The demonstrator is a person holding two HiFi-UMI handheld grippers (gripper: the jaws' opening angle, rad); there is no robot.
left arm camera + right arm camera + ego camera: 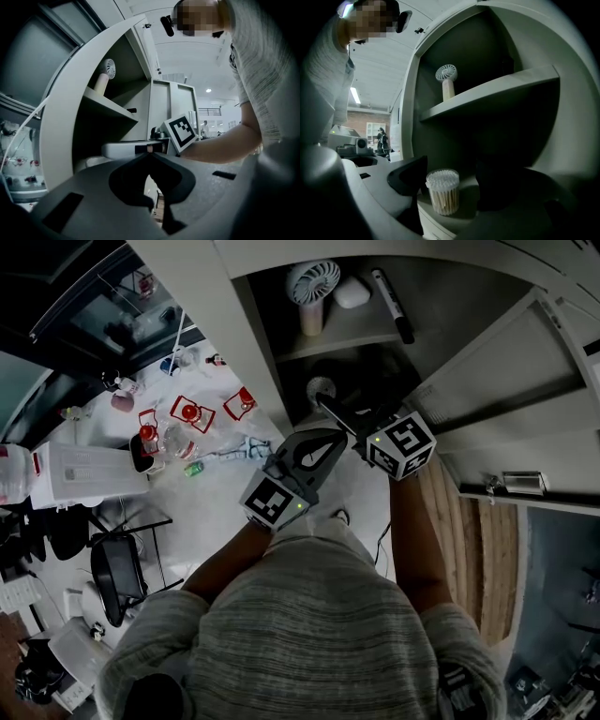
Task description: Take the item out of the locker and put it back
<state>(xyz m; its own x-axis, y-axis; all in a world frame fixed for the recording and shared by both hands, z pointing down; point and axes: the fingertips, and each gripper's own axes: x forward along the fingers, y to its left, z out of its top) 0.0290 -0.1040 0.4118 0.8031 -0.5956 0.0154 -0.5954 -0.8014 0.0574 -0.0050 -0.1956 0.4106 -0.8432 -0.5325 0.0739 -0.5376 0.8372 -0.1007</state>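
Observation:
A clear tub of cotton swabs (pixel 443 191) stands upright on the locker's lower shelf (pixel 468 213); from the head view its white top (pixel 322 388) shows in the dark compartment. My right gripper (pixel 454 180) reaches into that compartment with its jaws wide apart. The tub sits between them, close to the left finger (pixel 410 176), and neither pad presses on it. In the head view the right gripper (pixel 330 409) points into the lower shelf. My left gripper (pixel 149 157) hangs just outside the locker, tips together, holding nothing; overhead the left gripper (pixel 343 435) sits beside the right one.
On the upper shelf (pixel 375 334) stand a small white fan (pixel 312 287), a white pod (pixel 352 292) and a black marker (pixel 392 304). The locker door (pixel 497 381) hangs open to the right. A cluttered white table (pixel 187 427) lies to the left.

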